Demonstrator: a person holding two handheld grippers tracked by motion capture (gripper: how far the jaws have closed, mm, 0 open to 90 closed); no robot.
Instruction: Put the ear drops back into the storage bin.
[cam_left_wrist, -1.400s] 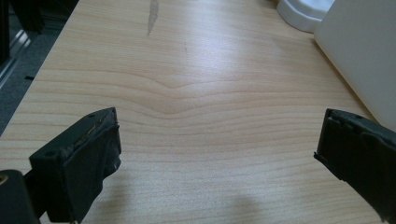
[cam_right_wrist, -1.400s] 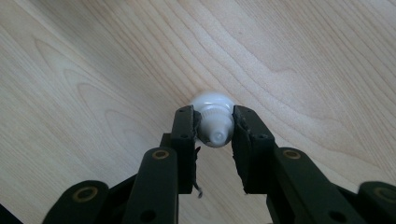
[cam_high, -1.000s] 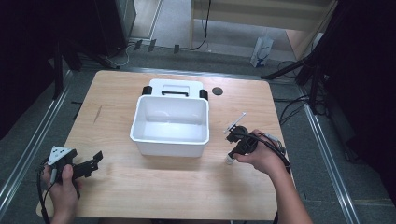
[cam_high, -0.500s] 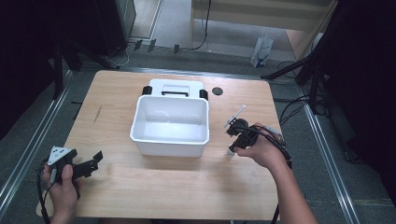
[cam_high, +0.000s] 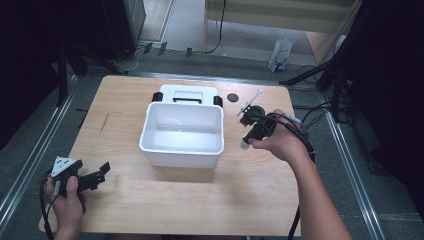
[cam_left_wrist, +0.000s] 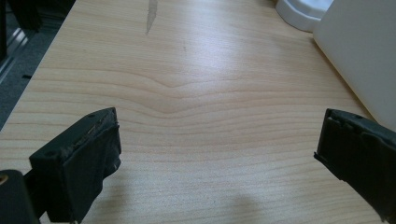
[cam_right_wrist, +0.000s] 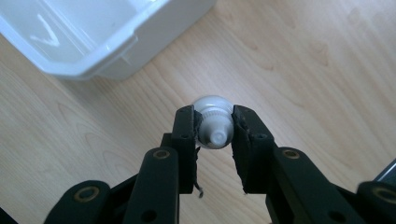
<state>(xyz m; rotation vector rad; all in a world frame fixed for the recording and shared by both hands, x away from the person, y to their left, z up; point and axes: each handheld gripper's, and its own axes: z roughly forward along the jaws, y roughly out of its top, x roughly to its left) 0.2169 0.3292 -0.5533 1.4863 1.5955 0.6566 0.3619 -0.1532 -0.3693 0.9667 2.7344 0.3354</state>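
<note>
White ribbed bottle (cam_right_wrist: 213, 122) between right tongs (cam_right_wrist: 213, 135)

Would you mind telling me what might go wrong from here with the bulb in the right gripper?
1. The right gripper pinches the rounded bulb near the fingertips, so it might slip out onto the table.
2. The bin stands close by; a low swing could knock its wall.
3. The bulb looks fragile; squeezing harder might crack it.
</note>
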